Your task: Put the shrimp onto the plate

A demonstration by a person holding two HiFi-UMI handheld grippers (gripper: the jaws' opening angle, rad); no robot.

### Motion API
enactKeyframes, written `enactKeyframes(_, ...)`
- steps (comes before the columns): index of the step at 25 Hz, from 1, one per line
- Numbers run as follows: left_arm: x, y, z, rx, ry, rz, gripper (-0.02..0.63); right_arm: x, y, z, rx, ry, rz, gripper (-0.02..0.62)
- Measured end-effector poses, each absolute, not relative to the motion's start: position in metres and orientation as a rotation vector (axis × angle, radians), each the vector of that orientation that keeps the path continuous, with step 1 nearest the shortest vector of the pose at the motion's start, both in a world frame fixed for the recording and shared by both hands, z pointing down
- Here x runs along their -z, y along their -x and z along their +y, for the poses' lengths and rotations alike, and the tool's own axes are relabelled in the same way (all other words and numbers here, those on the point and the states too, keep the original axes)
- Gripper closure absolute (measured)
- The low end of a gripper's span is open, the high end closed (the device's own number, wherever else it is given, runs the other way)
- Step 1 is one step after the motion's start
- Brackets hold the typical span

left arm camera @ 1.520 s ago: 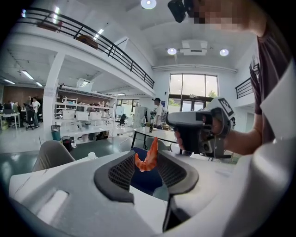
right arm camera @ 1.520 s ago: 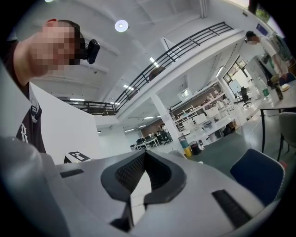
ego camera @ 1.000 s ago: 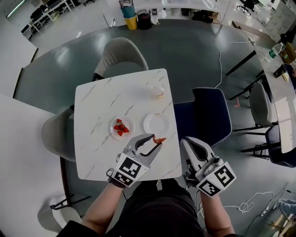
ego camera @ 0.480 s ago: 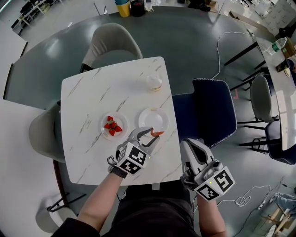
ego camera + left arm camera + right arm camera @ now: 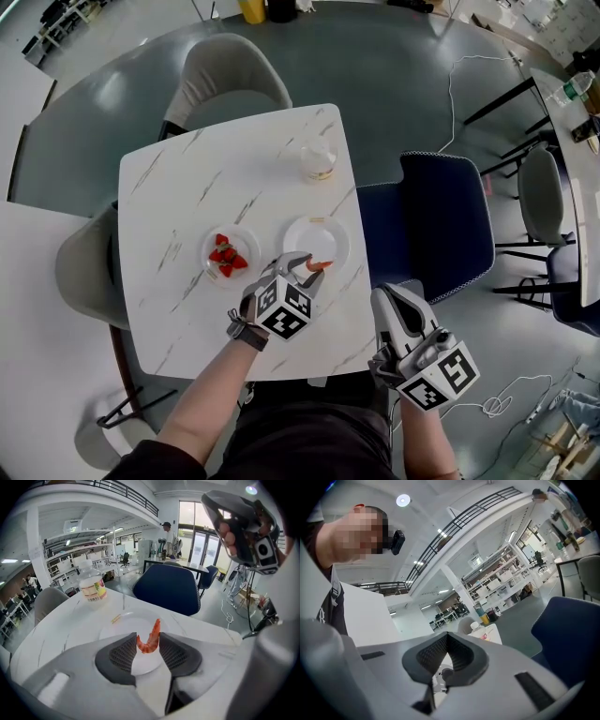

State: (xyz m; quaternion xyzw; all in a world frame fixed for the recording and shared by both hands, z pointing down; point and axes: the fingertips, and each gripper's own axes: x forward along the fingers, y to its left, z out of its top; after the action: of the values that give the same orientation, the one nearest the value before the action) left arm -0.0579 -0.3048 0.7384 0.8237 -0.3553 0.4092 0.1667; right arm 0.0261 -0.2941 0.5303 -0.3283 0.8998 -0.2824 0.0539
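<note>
An orange shrimp (image 5: 150,639) (image 5: 320,266) is pinched between the jaws of my left gripper (image 5: 307,270) (image 5: 148,645), which is shut on it. The shrimp hangs over the near edge of the empty white plate (image 5: 314,240) (image 5: 123,625) on the marble table (image 5: 178,216). My right gripper (image 5: 394,305) (image 5: 446,656) is off the table's near right corner, pointing up and away, jaws shut with nothing between them.
A second plate with strawberries (image 5: 227,256) lies left of the empty plate. A small bottle (image 5: 319,158) (image 5: 92,585) stands at the table's far side. A navy chair (image 5: 441,220) is at the right, grey chairs (image 5: 220,70) at the far and left sides.
My left gripper has carried the shrimp forward from the table's near edge to over the empty plate's near rim. The right gripper has stayed low beside the table.
</note>
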Motion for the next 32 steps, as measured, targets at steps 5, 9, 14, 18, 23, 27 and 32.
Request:
enactKeyframes(5, -0.754, 0.057, -0.307, -1.209, -2.315, -0.979, 0.449, -0.536, -0.03, -0.296, 0.878, 1.005, 2.722, 0.592)
enactKeyframes(9, -0.761, 0.056, -0.309, -1.22, -2.297, -0.972, 0.448, -0.538, -0.033, -0.299, 0.89, 1.009, 2.717, 0.592)
enactKeyframes(14, -0.765, 0.054, -0.31, -1.24, -2.29, -0.969, 0.448, -0.535, -0.032, -0.297, 0.902, 0.972, 2.722, 0.593)
enactKeyframes(18, -0.769, 0.053, -0.309, -1.257, -2.289, -0.953, 0.448, -0.536, -0.031, -0.295, 0.907, 0.963, 2.734, 0.592)
enactKeyframes(23, -0.76, 0.056, -0.31, -1.257, -2.287, -0.987, 0.448, -0.532, -0.031, -0.296, 0.906, 0.955, 2.738, 0.592)
enactKeyframes(27, -0.733, 0.057, -0.309, -1.213, -2.304, -1.012, 0.448, -0.524, -0.028, -0.295, 0.902, 0.955, 2.754, 0.592)
enactKeyframes(32, -0.671, 0.049, -0.301, -1.045, -2.355, -1.029, 0.448, -0.507, -0.023, -0.29, 0.903, 0.95, 2.791, 0.592)
